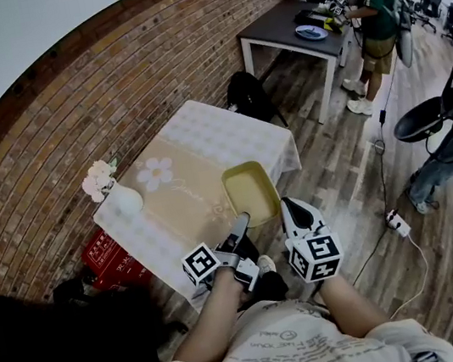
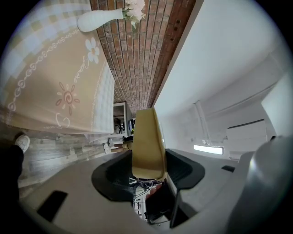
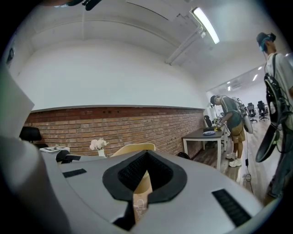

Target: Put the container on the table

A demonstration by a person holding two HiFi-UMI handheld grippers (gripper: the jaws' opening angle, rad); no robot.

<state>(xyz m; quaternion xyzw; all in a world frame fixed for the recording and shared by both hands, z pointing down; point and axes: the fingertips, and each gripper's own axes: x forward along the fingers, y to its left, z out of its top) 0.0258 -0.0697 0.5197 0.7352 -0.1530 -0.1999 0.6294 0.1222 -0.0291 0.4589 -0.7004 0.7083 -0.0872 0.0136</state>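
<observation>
Bare forearms [image 1: 230, 304] reach out from a pale shirt, a gripper in each hand, over the near edge of a cloth-covered table [image 1: 191, 126]. The left gripper [image 1: 242, 216] is clamped on the near rim of the yellow container [image 1: 251, 190], its 2 jaws pressed against either side of the thin wall. The container lies open side up at the table's near right corner; whether it rests on the cloth or hangs just above it cannot be told. The right gripper [image 1: 286, 204] sits just beside the container's right side, its jaws a narrow slit apart with nothing between them. A white vase [image 1: 124, 201] of pale flowers stands at the table's far left edge, near the brick wall [image 1: 106, 76]. Well apart, 1 person [image 1: 371, 5] stands at a dark table [image 1: 278, 28].
</observation>
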